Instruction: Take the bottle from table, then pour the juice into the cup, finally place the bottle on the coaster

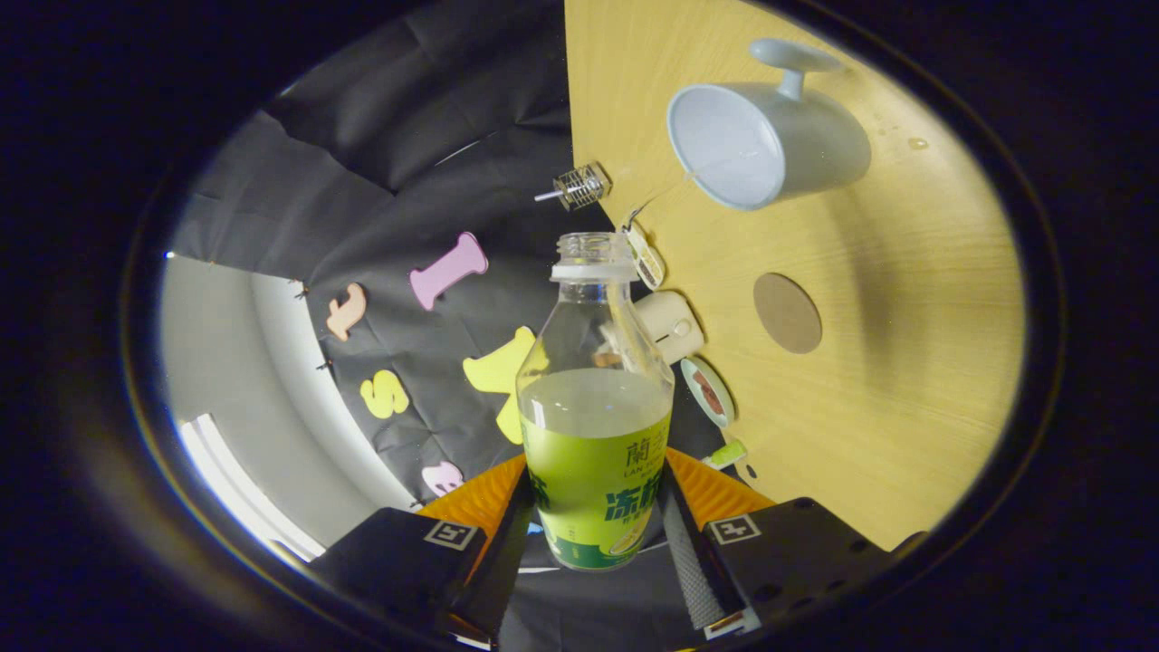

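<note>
The gripper (598,525) grips the uncapped bottle (595,407) between its fingers, with the cup (770,145) and coaster (788,312) beyond them.

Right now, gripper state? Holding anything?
Gripper: shut on the bottle, one finger pressing each side of its label; bottle uncapped, part full, lifted off the table.

The gripper (593,530) is tipped over sideways, and its two fingers (693,557) squeeze the juice bottle (593,426) from both sides (a tight hold).
</note>
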### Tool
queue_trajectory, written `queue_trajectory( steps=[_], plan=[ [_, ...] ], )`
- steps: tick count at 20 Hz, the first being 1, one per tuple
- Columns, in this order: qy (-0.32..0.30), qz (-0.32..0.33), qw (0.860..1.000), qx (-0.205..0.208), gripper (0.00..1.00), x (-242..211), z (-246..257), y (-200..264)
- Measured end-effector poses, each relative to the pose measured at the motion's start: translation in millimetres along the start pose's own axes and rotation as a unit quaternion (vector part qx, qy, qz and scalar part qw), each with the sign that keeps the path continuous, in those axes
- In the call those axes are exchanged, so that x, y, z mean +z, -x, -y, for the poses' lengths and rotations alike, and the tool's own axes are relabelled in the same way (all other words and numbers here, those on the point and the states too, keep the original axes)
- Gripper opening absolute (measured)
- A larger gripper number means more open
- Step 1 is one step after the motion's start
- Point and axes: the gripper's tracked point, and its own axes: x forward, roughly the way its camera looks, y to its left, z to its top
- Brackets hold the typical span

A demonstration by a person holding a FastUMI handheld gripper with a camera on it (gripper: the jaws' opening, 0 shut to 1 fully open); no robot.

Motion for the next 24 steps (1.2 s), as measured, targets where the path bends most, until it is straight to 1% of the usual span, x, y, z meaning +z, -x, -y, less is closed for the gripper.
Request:
queue_trajectory(
  steps=[8, 16, 24],
  plan=[
    [-0.026, -0.004, 1.000, 0.005, 0.77, -2.7, -11.6, 1.7],
    [-0.036, -0.004, 0.999, 0.008, 0.77, -3.1, -20.3, 5.0],
    [-0.073, -0.004, 0.997, 0.032, 0.77, -5.3, -37.2, 2.2]
  ],
)
